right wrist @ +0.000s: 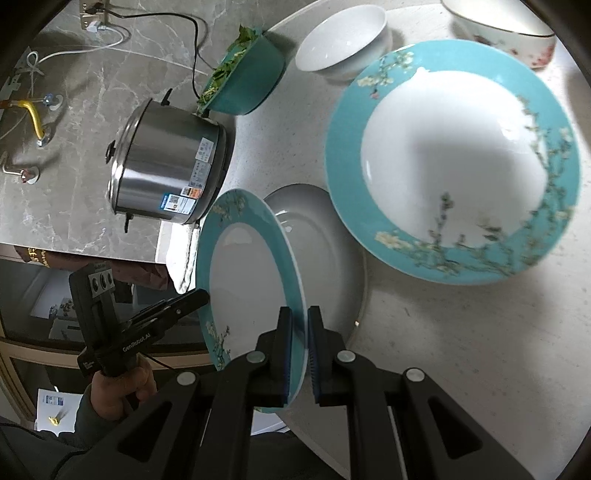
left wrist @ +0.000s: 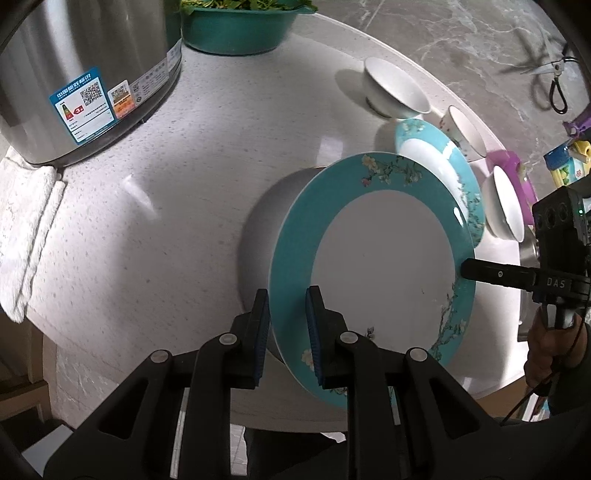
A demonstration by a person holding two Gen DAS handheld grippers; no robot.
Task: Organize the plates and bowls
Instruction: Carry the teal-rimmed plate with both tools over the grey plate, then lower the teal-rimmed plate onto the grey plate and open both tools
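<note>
A teal-rimmed flat plate (left wrist: 384, 266) with a white centre is held tilted above the white counter, and it also shows in the right wrist view (right wrist: 247, 280). My left gripper (left wrist: 286, 325) straddles its near rim with a gap at the pads. My right gripper (right wrist: 299, 347) is shut on its opposite rim and appears in the left wrist view (left wrist: 476, 271). A second teal-rimmed deep plate (right wrist: 454, 162) lies flat on the counter behind. White bowls (left wrist: 395, 88) (left wrist: 506, 203) and a floral bowl (left wrist: 463, 131) stand near it.
A steel rice cooker (left wrist: 77, 74) stands at the far left on a white cloth (left wrist: 26, 229). A teal basin of greens (left wrist: 236, 26) sits behind it. The rounded counter edge (left wrist: 491, 384) is close to the held plate. A purple item (left wrist: 515, 166) lies at the right.
</note>
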